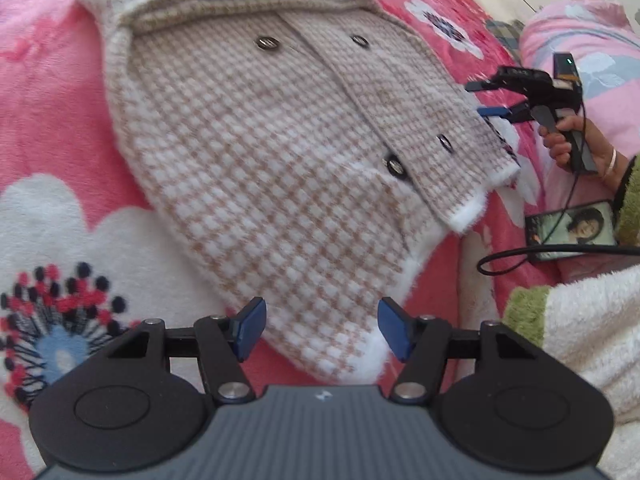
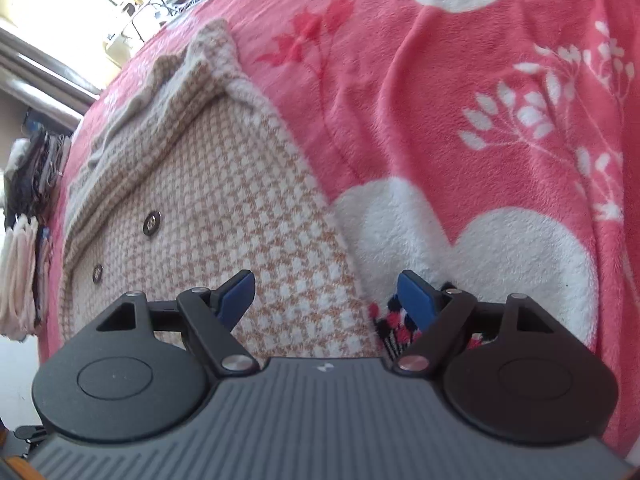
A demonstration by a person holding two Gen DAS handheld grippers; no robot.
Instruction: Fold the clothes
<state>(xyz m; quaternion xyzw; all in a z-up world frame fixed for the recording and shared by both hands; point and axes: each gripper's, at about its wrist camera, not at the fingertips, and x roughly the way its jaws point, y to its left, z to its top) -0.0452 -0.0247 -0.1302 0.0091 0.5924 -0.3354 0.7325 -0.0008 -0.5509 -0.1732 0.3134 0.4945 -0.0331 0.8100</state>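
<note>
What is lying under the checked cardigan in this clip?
The checked cardigan lies on a pink flowered blanket, which shows all around it. Whatever is directly beneath the cardigan, or under the blanket itself, is covered and cannot be seen.

One checked cardigan point(image 1: 256, 184) lay on one pink flowered blanket point(image 1: 48, 92). Four dark buttons showed on it, the far-left one point(image 1: 267, 43) among them. Two tools were there, left point(image 1: 320, 330) and right point(image 1: 486, 98). One phone point(image 1: 572, 229) lay at the right.
</note>
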